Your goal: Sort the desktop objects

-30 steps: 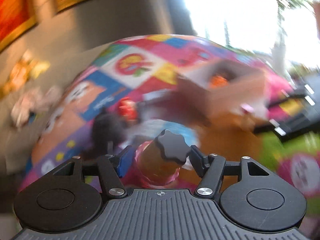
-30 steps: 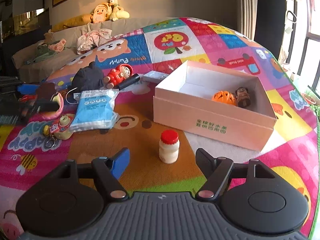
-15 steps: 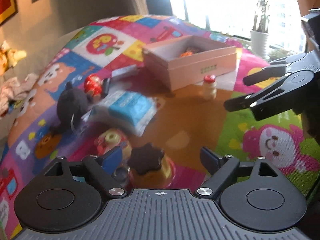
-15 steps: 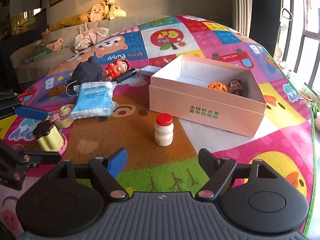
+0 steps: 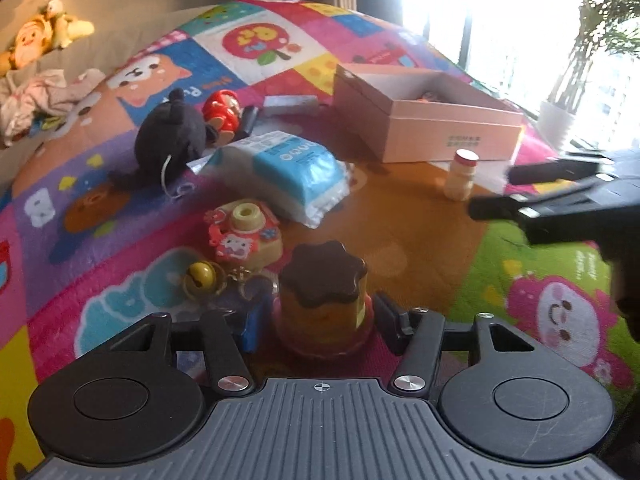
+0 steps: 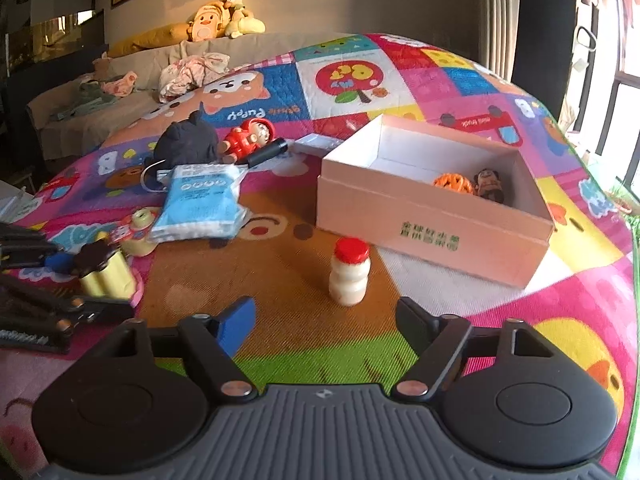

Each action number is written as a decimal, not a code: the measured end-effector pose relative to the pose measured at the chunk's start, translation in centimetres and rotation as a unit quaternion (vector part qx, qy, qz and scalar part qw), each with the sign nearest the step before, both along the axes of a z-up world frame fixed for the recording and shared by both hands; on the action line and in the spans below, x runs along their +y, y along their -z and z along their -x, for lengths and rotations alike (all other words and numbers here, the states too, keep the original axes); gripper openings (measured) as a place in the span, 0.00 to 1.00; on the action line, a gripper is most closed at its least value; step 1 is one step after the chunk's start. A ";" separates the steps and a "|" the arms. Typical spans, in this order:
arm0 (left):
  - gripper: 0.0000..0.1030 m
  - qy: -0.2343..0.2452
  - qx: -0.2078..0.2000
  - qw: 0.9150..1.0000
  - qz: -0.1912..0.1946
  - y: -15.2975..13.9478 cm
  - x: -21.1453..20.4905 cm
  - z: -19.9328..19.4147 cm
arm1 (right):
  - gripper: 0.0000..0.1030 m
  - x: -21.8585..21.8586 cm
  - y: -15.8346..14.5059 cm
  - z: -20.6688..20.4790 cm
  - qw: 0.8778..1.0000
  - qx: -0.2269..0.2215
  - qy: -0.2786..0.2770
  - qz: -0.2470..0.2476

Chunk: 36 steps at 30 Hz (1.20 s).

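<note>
Left wrist view: the left hand-held gripper (image 5: 320,320) brackets a yellow pudding-shaped toy with a brown top (image 5: 323,288), contact unclear; the right hand-held gripper (image 6: 325,316) gapes wide near a small red-capped white bottle (image 6: 349,272).

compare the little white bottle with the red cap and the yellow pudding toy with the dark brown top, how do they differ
The white bottle with the red cap is slim and waisted; the yellow pudding toy with the dark brown wavy top is squat and wide. The bottle stands free ahead of the open right gripper; the pudding toy sits between the fingers of the left gripper, though contact is unclear. The bottle is nearer the pink box. Both stand upright on the colourful mat.
</note>
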<state>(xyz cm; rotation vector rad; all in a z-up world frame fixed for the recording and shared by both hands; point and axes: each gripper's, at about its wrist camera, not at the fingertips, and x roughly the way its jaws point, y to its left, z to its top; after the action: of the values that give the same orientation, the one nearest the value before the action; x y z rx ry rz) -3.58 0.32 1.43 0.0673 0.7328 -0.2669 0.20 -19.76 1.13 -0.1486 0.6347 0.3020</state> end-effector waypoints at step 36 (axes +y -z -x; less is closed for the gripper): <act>0.82 0.051 -0.088 0.994 0.042 -6.0 -7.6 -14.5 | 0.27 -10.9 -5.2 -11.4 0.992 -0.054 0.107 -0.032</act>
<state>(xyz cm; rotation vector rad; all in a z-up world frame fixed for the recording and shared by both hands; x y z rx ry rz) 10.92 -7.27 7.47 0.0487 0.5431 -0.3845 11.59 -30.63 6.30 -0.0339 0.5276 0.1071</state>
